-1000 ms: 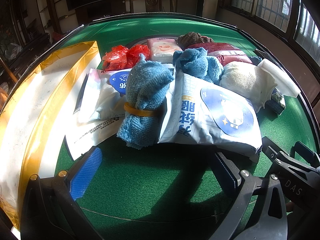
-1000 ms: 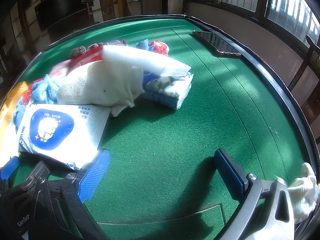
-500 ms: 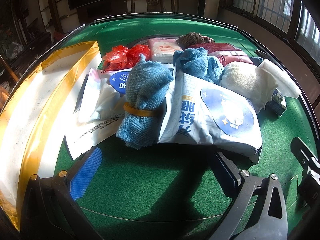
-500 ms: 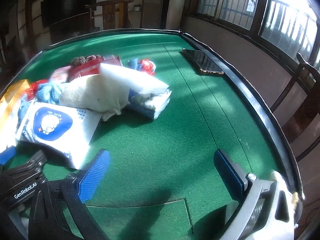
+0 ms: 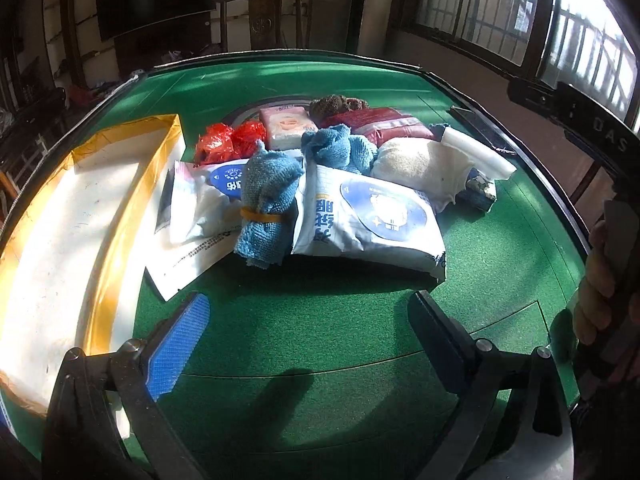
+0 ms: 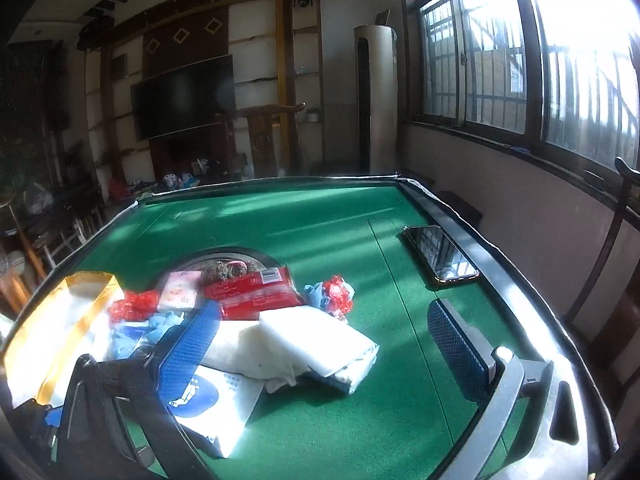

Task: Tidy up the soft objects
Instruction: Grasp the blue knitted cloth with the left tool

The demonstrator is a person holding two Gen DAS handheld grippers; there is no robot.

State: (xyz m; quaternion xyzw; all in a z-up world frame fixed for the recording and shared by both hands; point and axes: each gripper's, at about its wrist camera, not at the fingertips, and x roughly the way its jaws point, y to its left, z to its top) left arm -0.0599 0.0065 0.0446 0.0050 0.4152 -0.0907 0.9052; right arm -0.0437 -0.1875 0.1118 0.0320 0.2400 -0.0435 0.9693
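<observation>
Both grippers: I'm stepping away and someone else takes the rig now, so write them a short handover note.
Left gripper: open, empty, low over the felt just short of the pile.
Right gripper: open, empty, raised above the pile's right side.
Things: blue towel, wipes pack, white towel, red bags and other packs lie heaped mid-table. The box sits left of them, nothing visible in it. A phone lies at the right edge.
Done: nothing sorted.
Left: the whole pile.

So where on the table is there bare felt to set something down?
Bare felt lies between the pile and the phone at the right edge, along the far side, and before the left tongs. Crowded: centre-left, white packs, blue cloths, against the gold-edged box.
</observation>
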